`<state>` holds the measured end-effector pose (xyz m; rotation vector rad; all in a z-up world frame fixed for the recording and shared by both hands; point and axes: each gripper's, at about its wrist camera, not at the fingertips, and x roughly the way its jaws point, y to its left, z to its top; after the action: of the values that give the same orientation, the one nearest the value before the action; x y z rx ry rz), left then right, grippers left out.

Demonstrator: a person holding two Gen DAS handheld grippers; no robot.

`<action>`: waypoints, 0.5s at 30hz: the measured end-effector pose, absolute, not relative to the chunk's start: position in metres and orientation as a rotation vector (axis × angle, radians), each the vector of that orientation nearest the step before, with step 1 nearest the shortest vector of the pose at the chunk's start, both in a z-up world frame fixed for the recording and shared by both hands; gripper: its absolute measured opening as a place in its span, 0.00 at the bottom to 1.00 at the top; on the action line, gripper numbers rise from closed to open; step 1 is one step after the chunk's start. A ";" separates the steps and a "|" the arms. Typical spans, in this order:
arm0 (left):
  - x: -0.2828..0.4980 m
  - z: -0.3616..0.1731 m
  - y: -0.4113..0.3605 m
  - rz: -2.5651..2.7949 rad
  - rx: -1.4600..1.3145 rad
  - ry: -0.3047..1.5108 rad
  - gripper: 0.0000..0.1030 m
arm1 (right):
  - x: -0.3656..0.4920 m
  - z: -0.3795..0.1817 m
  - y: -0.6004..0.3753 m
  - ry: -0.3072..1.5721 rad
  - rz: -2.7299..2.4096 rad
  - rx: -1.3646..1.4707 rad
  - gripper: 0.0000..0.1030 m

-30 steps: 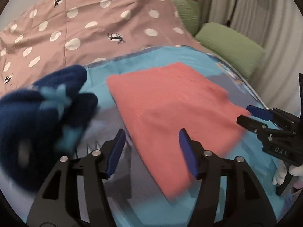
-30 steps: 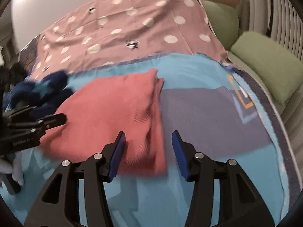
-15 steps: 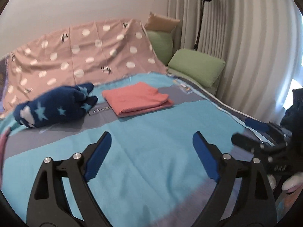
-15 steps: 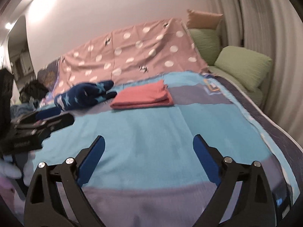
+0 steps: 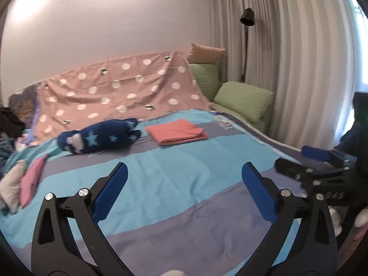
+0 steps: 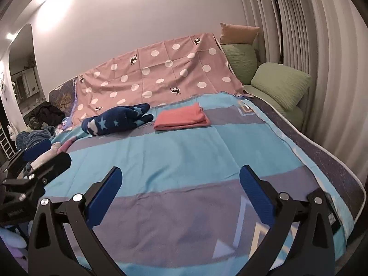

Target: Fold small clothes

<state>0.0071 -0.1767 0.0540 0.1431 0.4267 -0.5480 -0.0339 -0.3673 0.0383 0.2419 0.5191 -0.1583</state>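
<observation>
Both grippers are now sitting back from the folded coral garment [image 5: 177, 131], which a second ago was filling the lower frame right between their fingers; it is now lying small in the upper middle of both views, flat and squared on the blue bedspread [image 5: 174, 172], well apart from either tool. The left gripper [image 5: 182, 188] has just been opening its jaws and is standing wide with nothing between them, and the right gripper [image 6: 180, 187] is doing the same, wide and empty over bare spread. That is reading as this piece being finished and let go, so the next garment is probably what is wanted. Candidates are lying at the left edge of the left view: a pink cloth [image 5: 31, 184] beside a white one [image 5: 10, 184], both crumpled. A navy star-patterned bundle [image 5: 101, 136] is resting just left of the coral piece, near but apparently not touching. Behind are a spotted pink sheet [image 5: 119, 92], green pillows [image 5: 243, 100] and curtains [image 5: 299, 57]. Nothing is blocking the open stretch of bed in front.
</observation>
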 end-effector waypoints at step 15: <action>-0.020 0.049 -0.133 -0.495 0.044 0.487 0.98 | -0.066 0.047 -0.330 0.495 -0.198 0.201 0.99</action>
<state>-0.0200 -0.1326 0.0495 0.0437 0.4867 -0.4947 -0.0659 -0.3304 0.0471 0.2008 0.4948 -0.1980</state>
